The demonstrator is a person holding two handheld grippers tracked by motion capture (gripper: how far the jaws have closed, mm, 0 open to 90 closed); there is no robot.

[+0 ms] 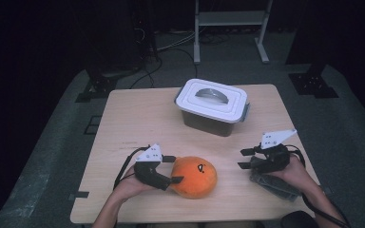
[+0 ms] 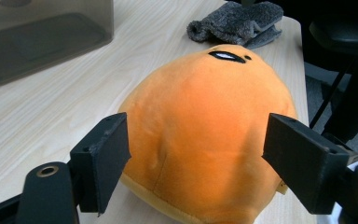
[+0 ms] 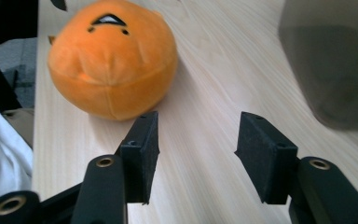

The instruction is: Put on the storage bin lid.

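An orange plush ball [image 1: 197,176] with a small black-and-white face lies near the table's front edge, also seen close up as the plush [image 2: 205,121] and farther off as the plush [image 3: 112,60]. My left gripper [image 1: 177,169] is open, its jaws standing on either side of the plush's near end without squeezing it. Over at the right, my right gripper [image 1: 244,159] is open with nothing between its jaws, which point left across bare table toward the plush. In its own view the right gripper [image 3: 198,154] frames only wood.
A grey bin with a white handled lid [image 1: 212,99] stands at the table's back middle. A folded grey cloth [image 1: 275,185] lies under the right hand near the front right edge. The wooden table [image 1: 138,118] has dark floor all around.
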